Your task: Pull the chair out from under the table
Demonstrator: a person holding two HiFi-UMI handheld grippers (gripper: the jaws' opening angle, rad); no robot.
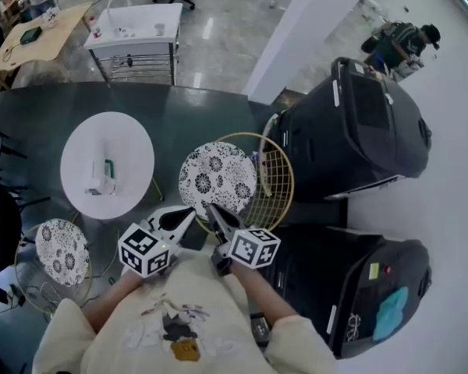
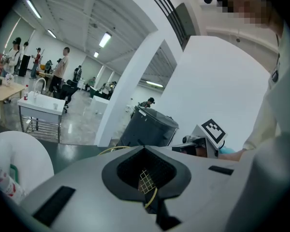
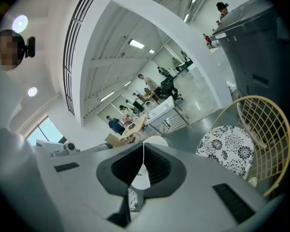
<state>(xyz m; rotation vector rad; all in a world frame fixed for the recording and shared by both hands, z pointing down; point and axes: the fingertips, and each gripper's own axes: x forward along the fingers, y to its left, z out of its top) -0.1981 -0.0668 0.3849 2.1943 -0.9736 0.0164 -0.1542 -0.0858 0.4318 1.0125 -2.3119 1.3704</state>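
Note:
The chair has a black-and-white floral seat (image 1: pixel 217 179) and a gold wire back (image 1: pixel 277 179). It stands free on the dark floor, to the right of the round white table (image 1: pixel 125 142) and apart from its edge. Both grippers are held close to my body, just short of the seat's near edge. My left gripper (image 1: pixel 190 211) is shut with nothing in it, and my right gripper (image 1: pixel 210 207) is shut and empty too. The right gripper view shows the floral seat (image 3: pixel 227 146) and wire back (image 3: pixel 261 129) ahead to the right. A bit of gold wire (image 2: pixel 111 150) peeks over the left jaws.
Two big dark grey wheeled bins (image 1: pixel 351 131) (image 1: pixel 359 287) stand right behind the chair's back. A second floral chair (image 1: pixel 61 252) is at the table's lower left. A small white object (image 1: pixel 100 179) lies on the table. A white pillar (image 1: pixel 304 29) and a sink cart (image 1: pixel 136 37) lie beyond.

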